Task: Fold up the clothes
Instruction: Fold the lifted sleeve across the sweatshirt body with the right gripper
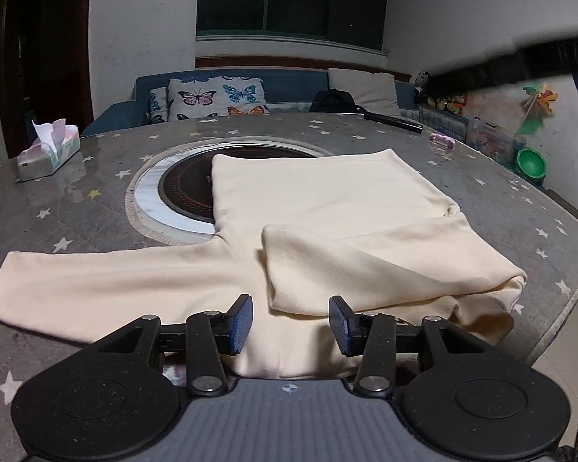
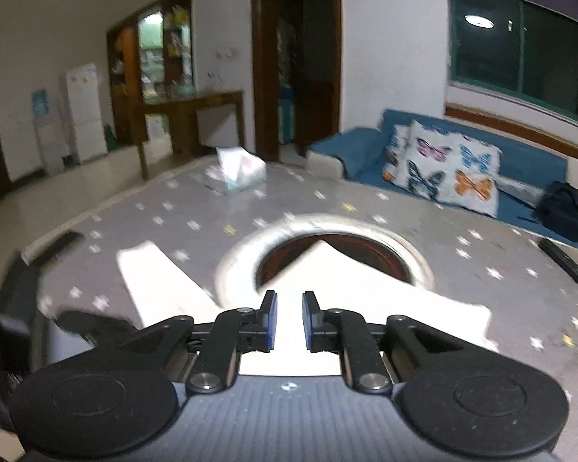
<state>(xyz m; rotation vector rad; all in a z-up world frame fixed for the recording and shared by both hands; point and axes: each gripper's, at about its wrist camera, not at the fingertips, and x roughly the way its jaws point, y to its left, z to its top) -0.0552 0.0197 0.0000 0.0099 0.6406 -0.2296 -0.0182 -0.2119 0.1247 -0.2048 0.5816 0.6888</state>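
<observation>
A cream long-sleeved top (image 1: 327, 200) lies on the round grey star-patterned table (image 1: 77, 208). Its right sleeve (image 1: 385, 265) is folded across the body; its left sleeve (image 1: 108, 285) stretches out flat to the left. My left gripper (image 1: 291, 321) is open and empty, just above the near edge of the top. In the blurred right wrist view the top (image 2: 350, 288) shows overexposed, with its outstretched sleeve (image 2: 154, 285) to the left. My right gripper (image 2: 289, 317) is open with a narrow gap, empty, above the top.
A round hotplate inset (image 1: 185, 188) sits mid-table, partly under the top. A tissue box (image 1: 48, 150) stands at the far left. A black remote (image 1: 393, 121) and a small pink object (image 1: 442, 139) lie at the far right. A blue sofa (image 2: 443, 161) stands behind.
</observation>
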